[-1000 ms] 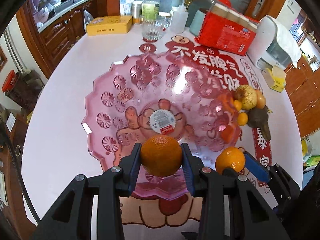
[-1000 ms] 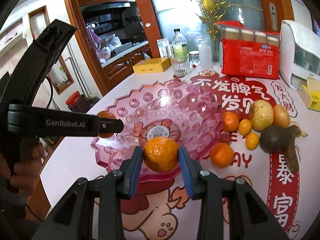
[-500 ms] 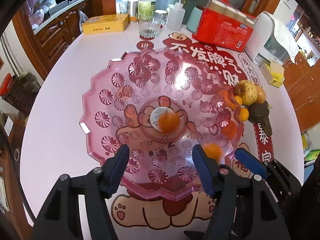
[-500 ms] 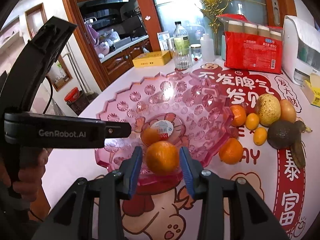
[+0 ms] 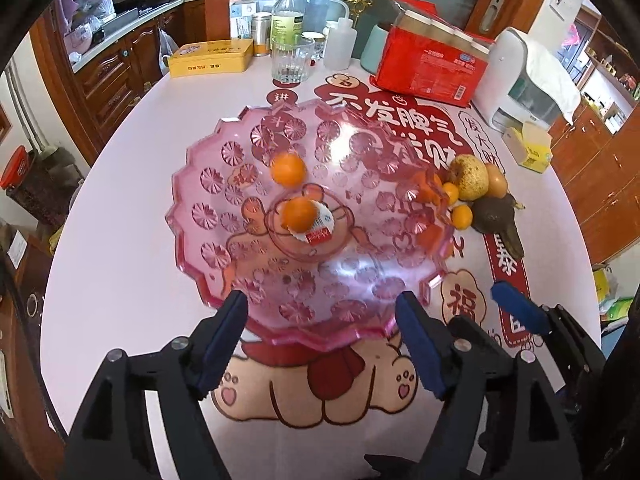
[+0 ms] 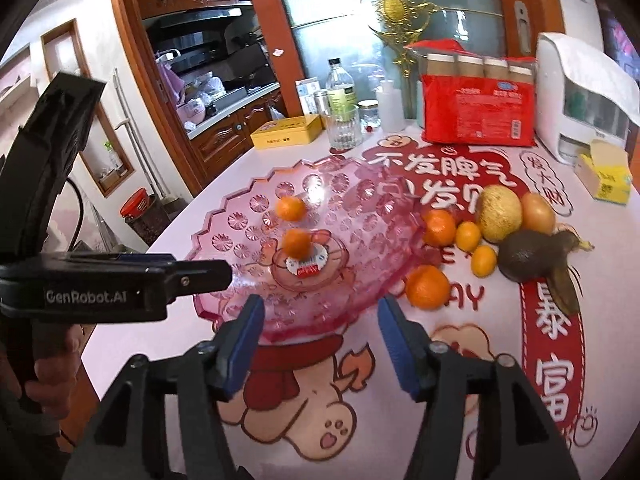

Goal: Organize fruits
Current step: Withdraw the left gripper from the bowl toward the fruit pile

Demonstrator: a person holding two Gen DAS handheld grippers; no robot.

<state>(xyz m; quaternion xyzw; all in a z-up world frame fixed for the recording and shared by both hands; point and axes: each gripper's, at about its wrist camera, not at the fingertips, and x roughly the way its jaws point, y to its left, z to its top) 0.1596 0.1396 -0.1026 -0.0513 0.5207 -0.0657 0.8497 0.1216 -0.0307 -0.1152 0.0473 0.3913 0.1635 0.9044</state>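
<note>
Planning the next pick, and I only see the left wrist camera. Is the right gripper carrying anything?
Observer: No. The right gripper is open; its jaws have just been opening, and nothing is between them.
Operator: The bowl wall blurs the fruit beside it. How many big oranges are out there?
Observer: Two on the table: a near orange by the bowl's front edge and a far orange behind it.
Operator: Which suits the right gripper?
Observer: Probably the near orange; it sits apart from the small orange next to it.
</note>
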